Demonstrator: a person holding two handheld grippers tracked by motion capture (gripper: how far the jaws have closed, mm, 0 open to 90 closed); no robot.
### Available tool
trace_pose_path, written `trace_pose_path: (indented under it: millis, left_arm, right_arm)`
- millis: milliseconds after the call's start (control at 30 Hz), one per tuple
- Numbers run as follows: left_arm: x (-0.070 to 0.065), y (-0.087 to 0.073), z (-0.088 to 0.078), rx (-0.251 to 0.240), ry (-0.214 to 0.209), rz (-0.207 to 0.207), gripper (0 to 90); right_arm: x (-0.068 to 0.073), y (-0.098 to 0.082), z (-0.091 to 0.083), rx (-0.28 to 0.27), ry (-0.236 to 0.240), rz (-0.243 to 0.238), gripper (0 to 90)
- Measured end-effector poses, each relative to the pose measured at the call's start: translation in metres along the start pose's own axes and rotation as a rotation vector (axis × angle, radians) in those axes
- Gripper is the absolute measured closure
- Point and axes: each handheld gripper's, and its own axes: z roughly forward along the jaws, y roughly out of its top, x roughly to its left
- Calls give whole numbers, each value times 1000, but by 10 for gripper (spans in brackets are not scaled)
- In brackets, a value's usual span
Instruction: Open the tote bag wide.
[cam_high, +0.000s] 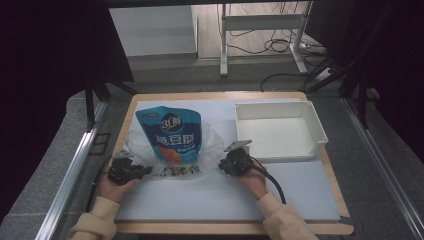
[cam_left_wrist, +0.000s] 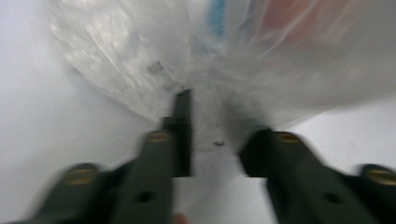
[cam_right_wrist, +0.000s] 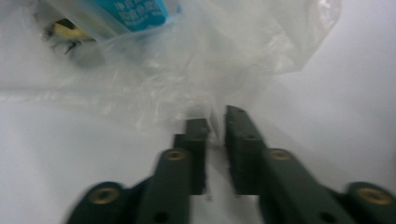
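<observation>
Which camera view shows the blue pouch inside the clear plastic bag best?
The high view: there the whole blue pouch shows, lying in the clear plastic bag. The right gripper view shows one printed corner of it at the top; the left gripper view shows a blurred blue streak through the plastic.

**Print on the blue pouch**

From my high view, the only lettering I can make out sits on the blue pouch (cam_high: 170, 134) lying inside the clear plastic bag (cam_high: 212, 137). Near its top there is a round dark emblem with a white "31" beside a character too small to read. Below it runs a line of large white Chinese characters, which I cannot read with certainty. In my right gripper view, the small white print on the pouch is blurred.
</observation>
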Motion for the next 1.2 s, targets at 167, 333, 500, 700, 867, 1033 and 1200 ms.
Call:
trace_pose_path:
  millis: [167, 333, 500, 700, 867, 1033, 1200]
  left_arm:
    - [-4, -4, -14, -55, 16, -8, 314]
    - [-8, -8, -26, -86, 24, -1, 252]
    - [-8, -12, -33, -109, 32, -10, 197]
    - [-5, -14, -39, -133, 28, -30, 196]
    - [-4, -14, -45, -152, 28, -33, 197]
    - [-5, -8, -58, -190, 27, -42, 198]
    - [-5, 2, -76, -237, 25, -54, 204]
  right_arm:
    - [2, 1, -8, -33, 23, -8, 571]
    - [3, 2, -20, -81, 37, 3, 495]
    - [1, -1, -33, -136, 35, 24, 447]
    - [-2, -6, -44, -165, 22, 37, 414]
    - [-2, -10, -54, -188, 13, 35, 383]
    - [1, -10, -68, -224, 15, 23, 375]
    - [0, -4, -90, -278, 10, 22, 368]
